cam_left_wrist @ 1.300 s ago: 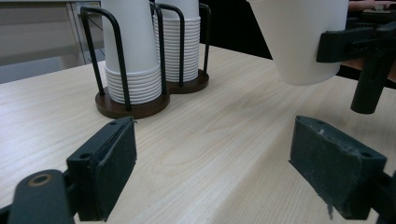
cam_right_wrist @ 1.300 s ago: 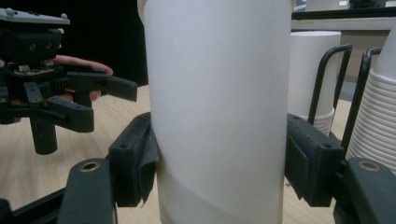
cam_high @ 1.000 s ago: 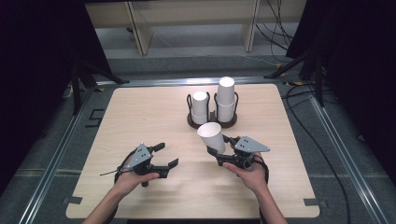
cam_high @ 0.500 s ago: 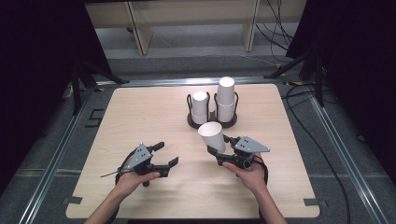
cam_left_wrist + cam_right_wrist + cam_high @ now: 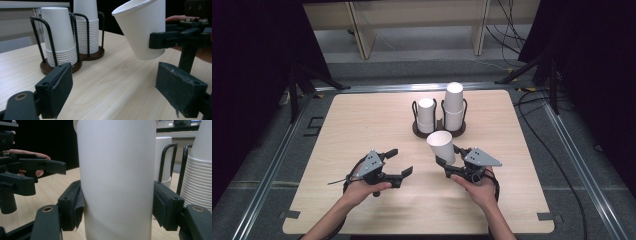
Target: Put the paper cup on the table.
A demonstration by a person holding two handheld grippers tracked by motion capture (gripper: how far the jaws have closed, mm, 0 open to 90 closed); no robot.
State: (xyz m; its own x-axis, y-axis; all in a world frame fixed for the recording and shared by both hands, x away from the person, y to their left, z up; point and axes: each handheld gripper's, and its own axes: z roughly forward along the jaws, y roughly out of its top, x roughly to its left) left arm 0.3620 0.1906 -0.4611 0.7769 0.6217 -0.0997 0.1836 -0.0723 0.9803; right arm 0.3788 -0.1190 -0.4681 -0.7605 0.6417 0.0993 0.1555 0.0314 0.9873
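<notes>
My right gripper (image 5: 451,156) is shut on a white paper cup (image 5: 441,145), which it holds above the table, mouth up and tilted to the left. In the right gripper view both pads press the cup (image 5: 116,180) at its sides. My left gripper (image 5: 399,161) is open and holds nothing, a short way left of the cup. Its view looks between its wide-apart jaws at the held cup (image 5: 141,27) and the right gripper (image 5: 175,37). A dark two-slot wire cup holder (image 5: 416,129) stands behind, with a short stack of cups (image 5: 427,114) and a taller stack (image 5: 454,105).
The light wooden table (image 5: 362,120) has bare room at the left and the front. A metal frame (image 5: 277,155) runs round it. Cables (image 5: 532,105) lie on the floor to the right. The left gripper (image 5: 30,177) is at the left of the right gripper view.
My left gripper has edged to the right and slightly up, toward the held cup. The right gripper and its cup have stayed put.
</notes>
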